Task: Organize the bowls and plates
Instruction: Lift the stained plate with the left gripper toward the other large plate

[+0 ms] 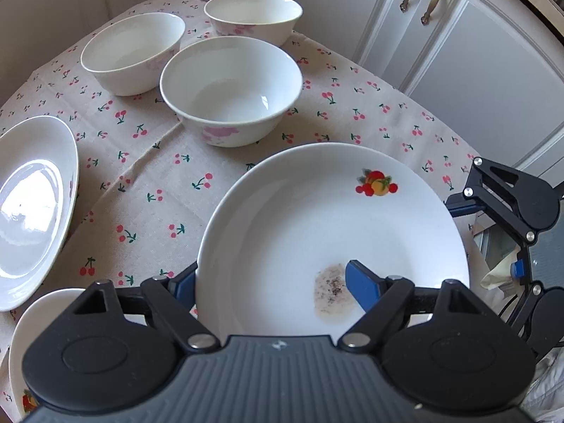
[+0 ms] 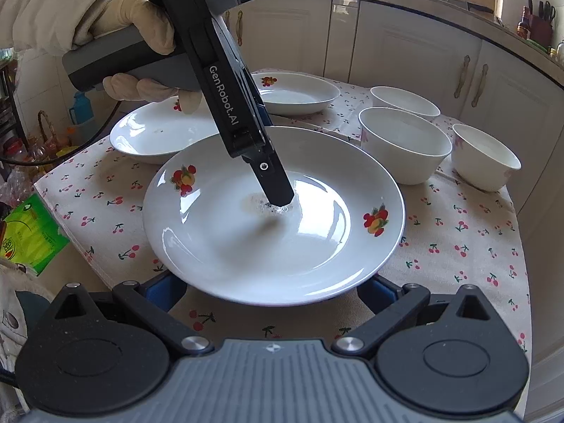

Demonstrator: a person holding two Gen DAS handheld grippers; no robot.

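Two left fingers [image 1: 363, 283] apparently astride plate [image 1: 317, 211] rim

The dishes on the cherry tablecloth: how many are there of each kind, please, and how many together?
Plates: 3, the near plate with the left gripper on it, the left plate and the far plate.
Bowls: 3, at and.
Total: 6 dishes.

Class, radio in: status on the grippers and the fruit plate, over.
Left gripper shut on fruit plate, one finger inside. Right gripper open at near rim. Three bowls beyond, apart.
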